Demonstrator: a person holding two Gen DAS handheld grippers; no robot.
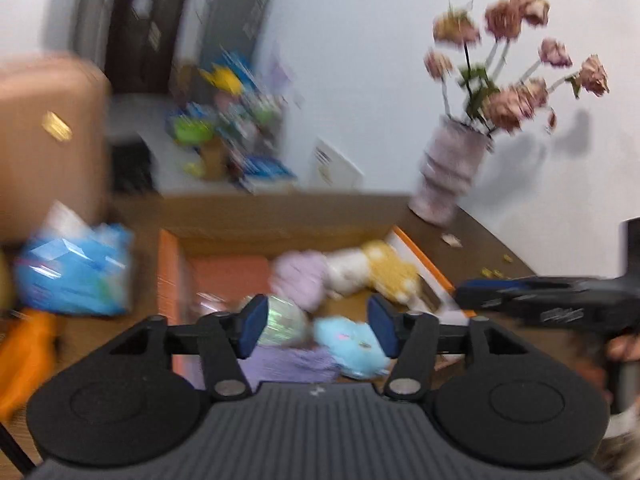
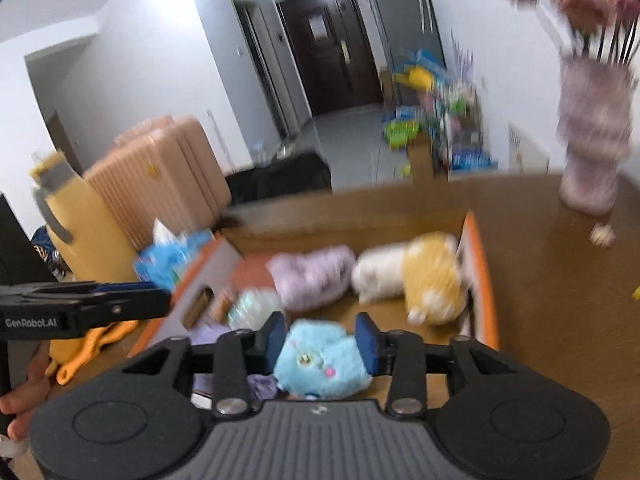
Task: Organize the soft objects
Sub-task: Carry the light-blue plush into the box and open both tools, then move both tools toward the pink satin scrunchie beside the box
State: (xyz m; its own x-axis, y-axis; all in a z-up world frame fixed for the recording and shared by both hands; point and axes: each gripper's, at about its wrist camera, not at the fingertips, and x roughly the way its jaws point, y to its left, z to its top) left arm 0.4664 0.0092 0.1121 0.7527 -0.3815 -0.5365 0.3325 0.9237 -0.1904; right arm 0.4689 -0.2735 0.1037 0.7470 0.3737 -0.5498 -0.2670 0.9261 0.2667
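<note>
An orange-rimmed cardboard box on the wooden table holds a lilac plush, a white and yellow plush and a shiny iridescent soft ball. A light blue plush lies at the box's near end. My left gripper is open and empty above the box. My right gripper has its jaws around the blue plush; whether they press it is unclear. A lilac cloth lies below.
A ribbed vase of pink flowers stands at the table's far right. A blue packet and orange cloth lie left of the box. A pink suitcase stands beyond.
</note>
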